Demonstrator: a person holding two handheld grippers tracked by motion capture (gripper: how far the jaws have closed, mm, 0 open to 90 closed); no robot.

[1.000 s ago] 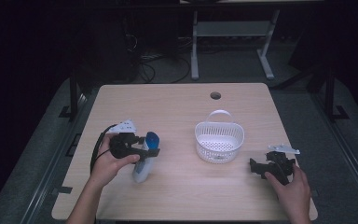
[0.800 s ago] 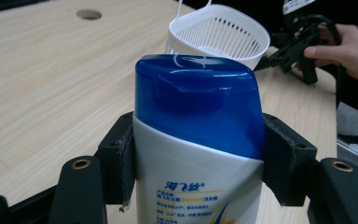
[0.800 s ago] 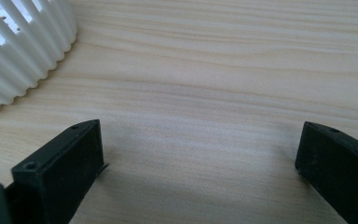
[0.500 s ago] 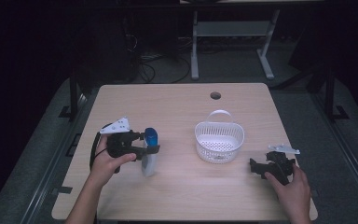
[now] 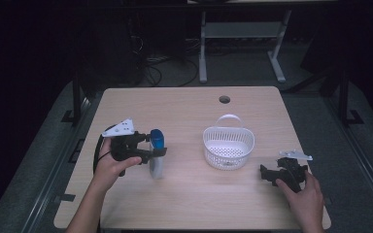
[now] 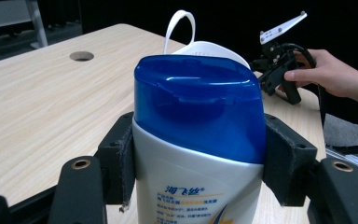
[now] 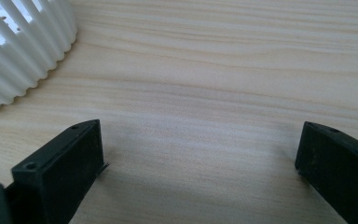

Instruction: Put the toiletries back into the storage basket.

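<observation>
Gripping the shampoo bottle (image 6: 198,154) just below its blue cap (image 6: 200,105), the left claw (image 5: 151,148) has both pads pressed to the white body, at the left of centre in the high view. That bottle stands upright, its base apparently on the surface (image 5: 184,116), though I cannot tell whether it is lifted a touch. Over at the lower right of that view, the right claw (image 5: 268,174) rests low by the surface edge, jaws wide with nothing but bare wood between them. Farther in, right of centre, sits the white basket (image 5: 228,148), handle up, well apart from the bottle and near the right claw.

Now the risk, as I judge it: the hold is high on a smooth, curved body, so the bottle could swing or slip through the pads during a carry. A tall bottle going into a shallow basket may also catch the rim or handle and tip the light basket, since nothing steadies it.
</observation>
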